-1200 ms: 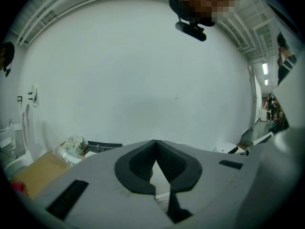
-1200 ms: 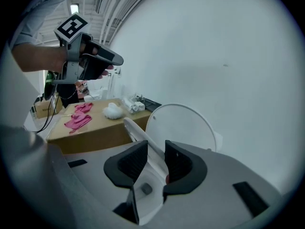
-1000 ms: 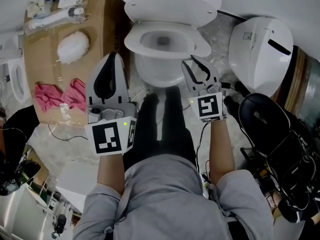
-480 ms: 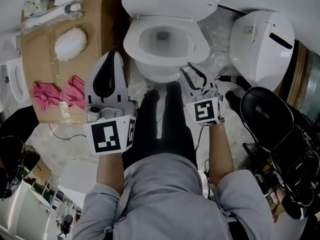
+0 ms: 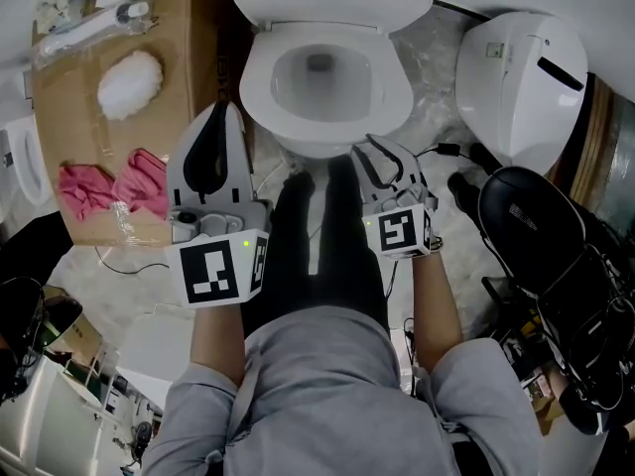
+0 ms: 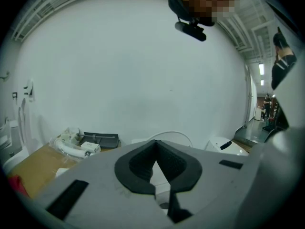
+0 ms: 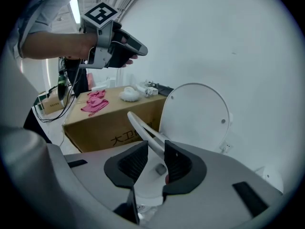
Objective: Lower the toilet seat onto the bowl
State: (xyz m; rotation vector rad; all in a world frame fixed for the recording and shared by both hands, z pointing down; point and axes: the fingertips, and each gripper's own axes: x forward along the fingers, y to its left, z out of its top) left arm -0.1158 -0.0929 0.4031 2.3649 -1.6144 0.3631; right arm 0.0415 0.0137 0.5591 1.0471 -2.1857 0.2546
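Toilet seat (image 7: 140,125): half raised and tilted over the toilet bowl (image 5: 317,139), with its front rim in the right claw. The lid (image 7: 195,113) stands upright behind it.
Right claw (image 7: 153,149): partly closed. Its pads sit on either side of the seat's front rim and grip it.
Left claw (image 6: 155,147): closed, with the pads meeting at the tips and nothing between them. It is up in the air to the left of the toilet.
Right gripper view only: the seat's tilt, seen edge-on as a thin white band rising to the far left. It also shows the left claw from the side, above the cardboard box (image 7: 95,128).
Head view only: both claws together, the right claw (image 5: 382,162) at the near edge of the bowl and the left claw (image 5: 223,112) beside the box (image 5: 189,28). A pink cloth (image 5: 109,191) and a white puff (image 5: 124,82) lie on top of the box.
Left gripper view only: mostly bare white wall, with the curved top of the lid (image 6: 167,135) just over the claw.
Writing: dark Chinese characters on the near side of the box seem to begin 大卫. The rest is cut off by the claw. Each claw's cube carries a black-and-white square marker (image 5: 218,271).
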